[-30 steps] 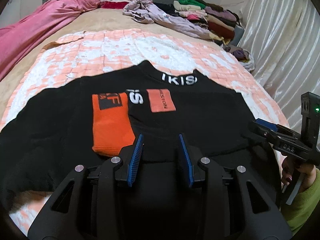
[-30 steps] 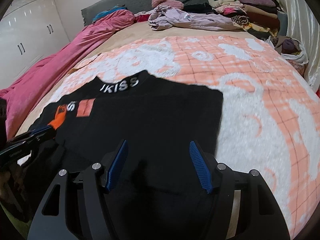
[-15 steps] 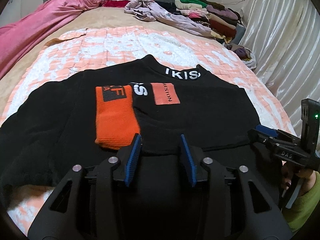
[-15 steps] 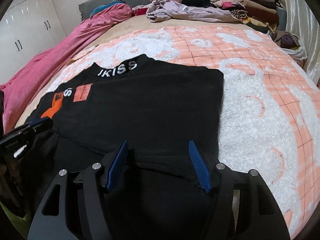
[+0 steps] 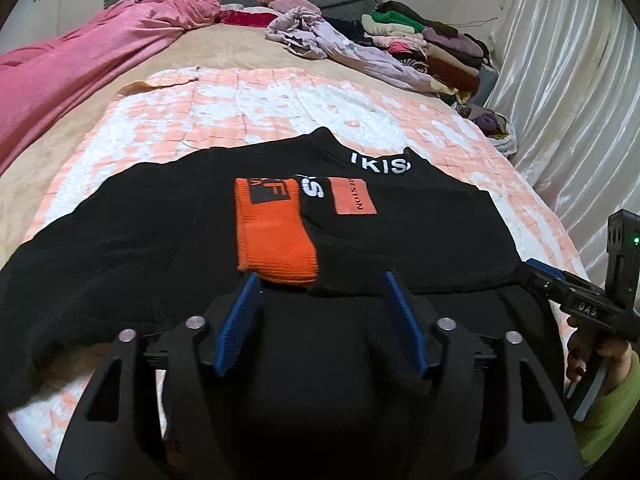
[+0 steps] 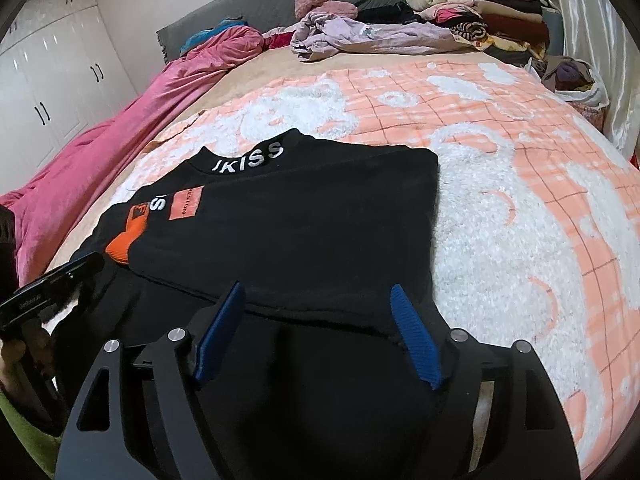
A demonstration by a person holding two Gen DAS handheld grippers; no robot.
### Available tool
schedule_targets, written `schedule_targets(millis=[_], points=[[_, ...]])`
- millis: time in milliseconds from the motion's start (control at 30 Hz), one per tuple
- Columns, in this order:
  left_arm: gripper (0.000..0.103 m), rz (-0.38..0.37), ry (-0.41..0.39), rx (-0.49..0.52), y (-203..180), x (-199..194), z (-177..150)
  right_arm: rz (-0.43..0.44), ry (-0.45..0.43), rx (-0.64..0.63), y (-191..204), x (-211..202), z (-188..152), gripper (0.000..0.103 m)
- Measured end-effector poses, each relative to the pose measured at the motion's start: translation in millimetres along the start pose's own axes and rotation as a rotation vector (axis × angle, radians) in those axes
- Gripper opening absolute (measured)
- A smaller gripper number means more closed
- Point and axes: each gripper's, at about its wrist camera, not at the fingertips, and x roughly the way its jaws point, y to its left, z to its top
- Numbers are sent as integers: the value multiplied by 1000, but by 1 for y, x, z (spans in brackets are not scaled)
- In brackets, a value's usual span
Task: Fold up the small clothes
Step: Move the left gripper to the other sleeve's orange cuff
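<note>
Frame centre on the bed (image 5: 192, 52): black sweater (image 5: 132, 248), left sleeve unfolded, right side and orange cuff (image 5: 272, 236) already folded in. Left claw (image 5: 320, 312) and right claw (image 6: 318, 320) both gape empty at the hem; bottom fold remains.

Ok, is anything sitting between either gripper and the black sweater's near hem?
Nothing visible. The left gripper and right gripper are both open right at the folded edge of the black knit sweater with orange cuff, which lies on the peach-and-white blanket.
</note>
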Motion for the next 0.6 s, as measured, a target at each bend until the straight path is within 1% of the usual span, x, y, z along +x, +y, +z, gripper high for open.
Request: schedule_targets(millis=[67,100,167,233,267,433,600], points=[[63,9,-6,3,1,-4,-2,0,-4,2,1,-2,-1,80],[68,13,-10,4,1,-6,-2,-1,-7,4,2,-3,-1,82],[73,22,-17,12,1,-10,-4,-3,-16,6,4,-6,-1,83],[86,35,-20,17,1,-13,-6,-3,-20,2,6,-8,-1,86],[88,50,-21,18,2,-14,-8,-8,-24,-3,7,-9,-1,87],[92,71,-34,-5,11,-22,-14,-16,-48,-27,18,-15,-2,93],[93,97,-61,-46,26,-34,-19,-12,-64,-65,33,-20,-2,94]])
